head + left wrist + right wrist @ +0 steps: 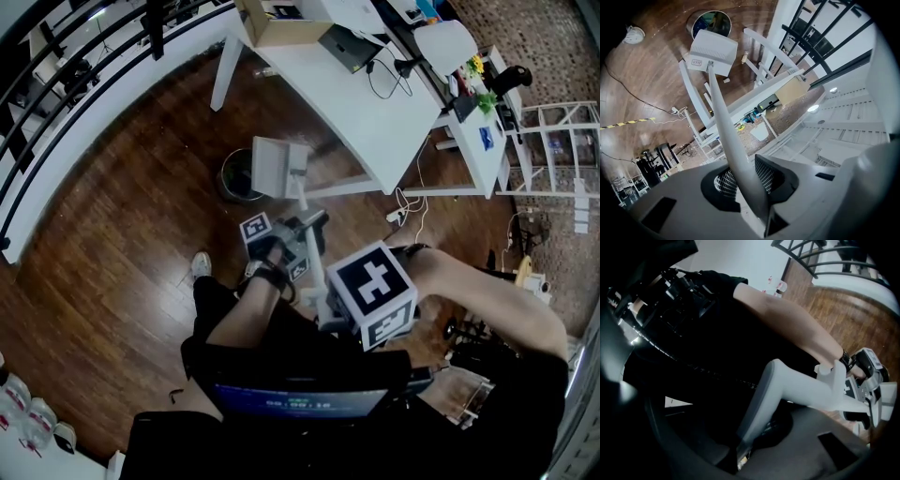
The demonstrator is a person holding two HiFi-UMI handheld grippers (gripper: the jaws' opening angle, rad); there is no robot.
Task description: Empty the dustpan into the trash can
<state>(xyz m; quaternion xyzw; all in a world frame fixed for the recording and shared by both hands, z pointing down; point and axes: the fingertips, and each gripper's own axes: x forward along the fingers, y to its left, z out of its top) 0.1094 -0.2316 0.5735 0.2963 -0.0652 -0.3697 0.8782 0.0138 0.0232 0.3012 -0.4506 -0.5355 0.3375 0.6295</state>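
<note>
A white long-handled dustpan [278, 167] hangs tilted over the rim of a round dark trash can [236, 178] on the wooden floor. Its pale handle [312, 253] runs back toward me. My left gripper [298, 234] is shut on the handle's middle. In the left gripper view the handle [723, 122] passes between the jaws up to the pan [712, 51], with the trash can [711, 23] just beyond it. My right gripper [328, 314] is shut on the handle's bent upper end [787, 390]. The can's contents are too dark to make out.
A white table [375, 103] with a cardboard box [281, 23] stands right behind the can, its legs close to the pan. Cables and a power strip [403, 211] lie on the floor to the right. My shoe [200, 265] is near the can.
</note>
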